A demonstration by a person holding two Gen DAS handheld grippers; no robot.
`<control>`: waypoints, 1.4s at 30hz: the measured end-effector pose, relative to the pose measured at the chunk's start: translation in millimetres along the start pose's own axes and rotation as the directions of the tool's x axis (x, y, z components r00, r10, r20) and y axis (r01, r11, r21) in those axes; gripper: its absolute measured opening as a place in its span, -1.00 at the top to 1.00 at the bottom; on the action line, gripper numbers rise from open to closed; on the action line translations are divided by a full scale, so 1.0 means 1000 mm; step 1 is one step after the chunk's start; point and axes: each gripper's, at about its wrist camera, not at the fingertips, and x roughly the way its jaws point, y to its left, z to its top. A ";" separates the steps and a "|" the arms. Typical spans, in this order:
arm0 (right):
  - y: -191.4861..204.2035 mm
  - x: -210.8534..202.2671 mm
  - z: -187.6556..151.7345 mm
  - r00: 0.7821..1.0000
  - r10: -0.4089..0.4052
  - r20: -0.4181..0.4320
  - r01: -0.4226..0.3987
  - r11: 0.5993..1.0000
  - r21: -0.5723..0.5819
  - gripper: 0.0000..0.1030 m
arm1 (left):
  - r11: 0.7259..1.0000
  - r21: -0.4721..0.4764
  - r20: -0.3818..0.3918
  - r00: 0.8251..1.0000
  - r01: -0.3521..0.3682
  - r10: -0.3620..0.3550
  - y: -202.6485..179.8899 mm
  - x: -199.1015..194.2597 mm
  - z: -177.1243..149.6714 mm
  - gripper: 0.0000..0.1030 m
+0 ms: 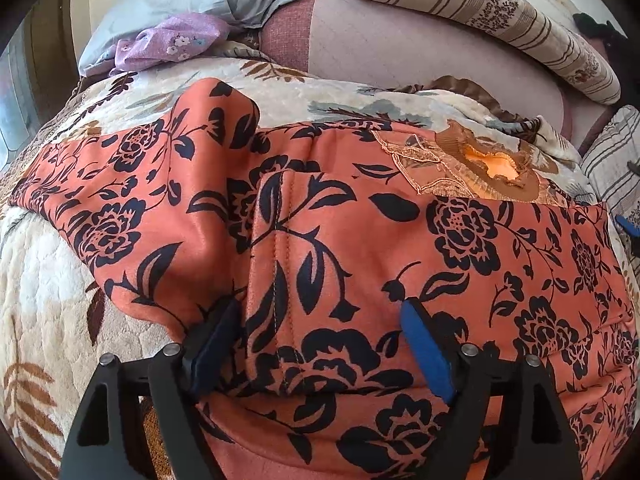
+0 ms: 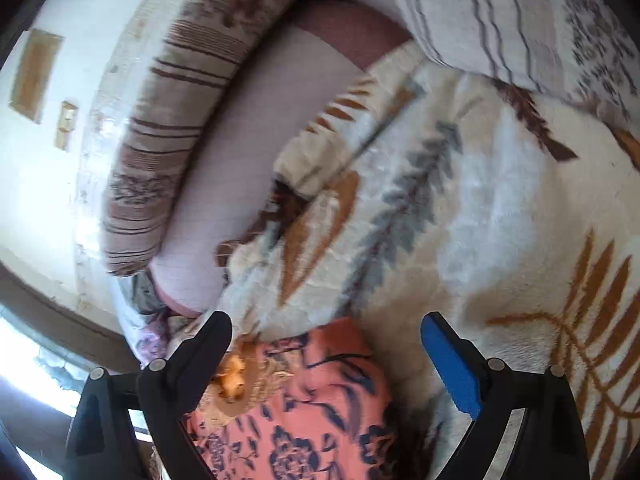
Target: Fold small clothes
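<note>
An orange garment printed with dark navy flowers and leaves (image 1: 320,240) lies spread across a plush cream blanket patterned with brown and grey leaves (image 1: 52,300) on a bed. Its brown lace-trimmed neckline (image 1: 480,168) sits toward the far right edge. The left gripper (image 1: 320,332) hangs low over the near part of the cloth, jaws wide apart, clamping nothing. The right gripper (image 2: 326,344), also spread wide and empty, hovers above the neckline end, its view blurred. One side appears turned inward along a stitched seam, so folding seems begun but unfinished. No brand, label or writing is readable anywhere.
</note>
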 end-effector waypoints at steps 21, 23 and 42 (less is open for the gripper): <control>-0.009 0.042 -0.034 0.984 -0.157 -0.085 0.158 0.987 0.007 -0.65 | 1.000 0.016 -0.003 1.000 0.009 -0.009 -0.003 0.003 0.000 -0.73; 0.030 0.031 -0.045 0.976 -0.208 -0.064 0.197 0.970 -0.140 -0.69 | 1.000 0.011 -0.004 1.000 0.015 -0.015 -0.001 0.003 0.001 -0.74; 0.073 -0.001 -0.250 0.912 -0.405 -0.058 0.294 0.749 -0.594 -0.75 | 0.815 -0.411 0.339 0.898 0.409 -0.280 0.143 -0.101 0.025 -0.81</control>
